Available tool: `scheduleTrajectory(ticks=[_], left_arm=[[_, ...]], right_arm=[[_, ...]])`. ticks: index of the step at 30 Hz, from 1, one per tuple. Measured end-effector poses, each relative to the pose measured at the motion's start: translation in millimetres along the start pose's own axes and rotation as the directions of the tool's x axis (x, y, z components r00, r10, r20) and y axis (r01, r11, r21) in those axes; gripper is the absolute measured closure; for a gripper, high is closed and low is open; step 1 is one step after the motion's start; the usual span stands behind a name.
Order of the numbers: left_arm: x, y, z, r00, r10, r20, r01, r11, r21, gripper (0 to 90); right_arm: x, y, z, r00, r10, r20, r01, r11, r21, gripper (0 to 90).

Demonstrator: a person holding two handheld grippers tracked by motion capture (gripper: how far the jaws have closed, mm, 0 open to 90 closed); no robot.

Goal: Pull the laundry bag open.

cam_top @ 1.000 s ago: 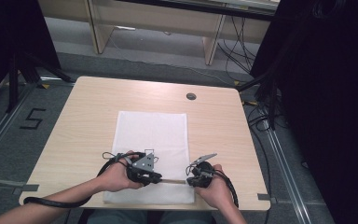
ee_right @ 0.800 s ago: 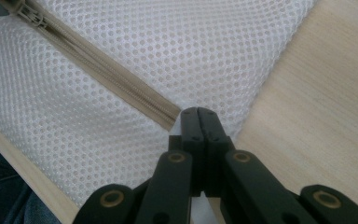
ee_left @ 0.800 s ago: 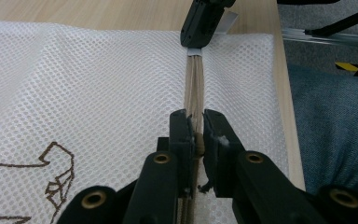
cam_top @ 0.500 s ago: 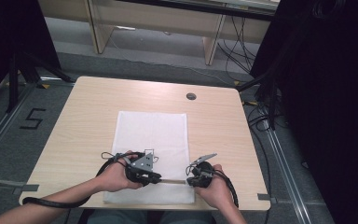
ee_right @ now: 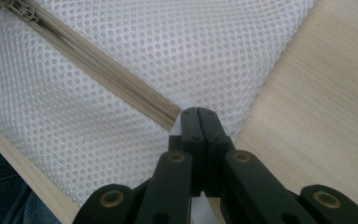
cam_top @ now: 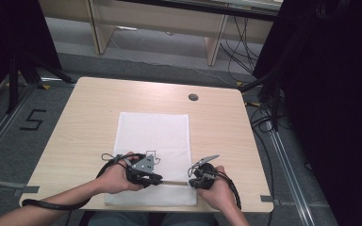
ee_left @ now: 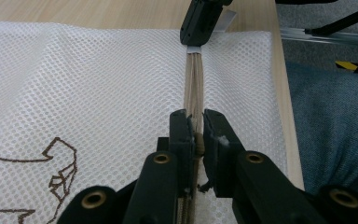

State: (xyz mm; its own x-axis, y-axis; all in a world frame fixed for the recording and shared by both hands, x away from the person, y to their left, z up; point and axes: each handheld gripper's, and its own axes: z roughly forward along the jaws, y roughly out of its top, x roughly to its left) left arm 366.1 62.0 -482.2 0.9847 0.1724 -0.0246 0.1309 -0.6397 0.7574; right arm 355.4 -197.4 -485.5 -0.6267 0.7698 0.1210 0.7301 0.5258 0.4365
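A white mesh laundry bag (cam_top: 153, 141) is laid flat on the wooden surface (cam_top: 85, 117), with its zippered edge toward the person. The beige zipper (ee_left: 194, 79) is seen running along the near edge of the bag, between the two grippers. The left gripper (ee_left: 195, 133) is clamped on the zipper's slider or pull, a small beige part being pinched between its jaws. The right gripper (ee_right: 198, 114) is held with jaws together at the far end of the zipper tape, on the bag's corner; the mesh appears to be pinched there, though the contact itself is hidden behind the jaw tips.

The stretch of zipper (ee_right: 98, 65) between the grippers is shown with its teeth meshed. Whether the bag is being opened or closed cannot be told from the frames; the work is judged to be at a hold, one end anchored and the slider gripped, with travel along the track left to be made.

The bag is of open honeycomb mesh, thin and limp, and bears a brown outline motif (ee_left: 32, 177) beside the left gripper. Away from the zipper, the rest of the bag is spread smooth toward the cable hole (cam_top: 193, 97).
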Motion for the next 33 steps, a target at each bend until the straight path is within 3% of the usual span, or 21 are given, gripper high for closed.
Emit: scheduleTrajectory(ticks=[4,5,7,10,11,17,21,24,25,28,30,33], left_arm=[[-0.4,-0.9,-3.3,0.9999,0.006,-0.008,-0.006,1.0000,0.002,82.0],[-0.4,-2.1,-4.7,1.0000,-0.008,-0.005,0.008,1.0000,-0.005,82.0],[-0.7,-2.6,-5.3,0.9999,-0.011,-0.012,0.011,0.9999,-0.008,82.0],[-1.6,-2.4,-6.0,0.9999,-0.009,-0.013,0.009,0.9998,-0.018,82.0],[-1.6,-2.2,-6.5,0.9999,-0.003,-0.010,0.003,0.9999,-0.013,82.0],[-1.2,-4.4,-7.6,0.9998,-0.012,-0.015,0.012,0.9998,-0.018,82.0],[-2.1,-4.2,-7.8,0.9998,-0.010,-0.017,0.010,0.9997,-0.021,82.0],[-2.4,-4.3,-8.0,0.9998,-0.009,-0.020,0.009,0.9997,-0.024,82.0],[-2.4,-4.4,-8.3,0.9997,-0.007,-0.022,0.007,0.9997,-0.023,82.0],[-3.1,-5.3,-8.7,0.9996,-0.007,-0.026,0.006,0.9997,-0.025,82.0],[-3.2,-5.7,-9.6,0.9996,-0.013,-0.024,0.012,0.9996,-0.027,82.0],[-2.9,-6.0,-9.7,0.9997,-0.012,-0.022,0.012,0.9996,-0.027,82.0]], right_arm=[[1.9,-0.2,-0.6,0.9998,0.014,0.013,-0.014,1.000,0.006,90.0],[2.0,-0.1,-0.7,0.9998,0.013,0.013,-0.014,1.000,0.008,90.0],[-0.5,0.0,0.5,1.0000,-0.010,0.001,0.010,1.000,-0.008,90.0],[1.0,-0.4,-0.3,0.9999,0.011,0.007,-0.011,1.000,0.002,90.0],[-0.1,-0.2,0.7,0.9999,-0.014,0.004,0.014,1.000,-0.015,90.0],[-0.3,-0.4,0.6,0.9998,-0.018,0.005,0.018,1.000,-0.015,90.0],[0.4,-0.3,-0.6,0.9999,0.013,0.003,-0.013,1.000,0.007,90.0],[0.4,-0.2,-0.4,1.0000,0.010,0.001,-0.010,1.000,0.005,90.0],[-0.9,0.0,0.4,0.9999,-0.012,-0.002,0.012,1.000,-0.008,90.0],[0.5,-0.3,-0.6,0.9999,0.012,0.002,-0.012,1.000,0.006,90.0],[-0.8,-0.1,0.4,0.9999,-0.013,-0.001,0.013,1.000,-0.008,90.0],[-0.3,0.0,-0.1,1.0000,0.000,-0.003,0.000,1.000,0.001,90.0]])
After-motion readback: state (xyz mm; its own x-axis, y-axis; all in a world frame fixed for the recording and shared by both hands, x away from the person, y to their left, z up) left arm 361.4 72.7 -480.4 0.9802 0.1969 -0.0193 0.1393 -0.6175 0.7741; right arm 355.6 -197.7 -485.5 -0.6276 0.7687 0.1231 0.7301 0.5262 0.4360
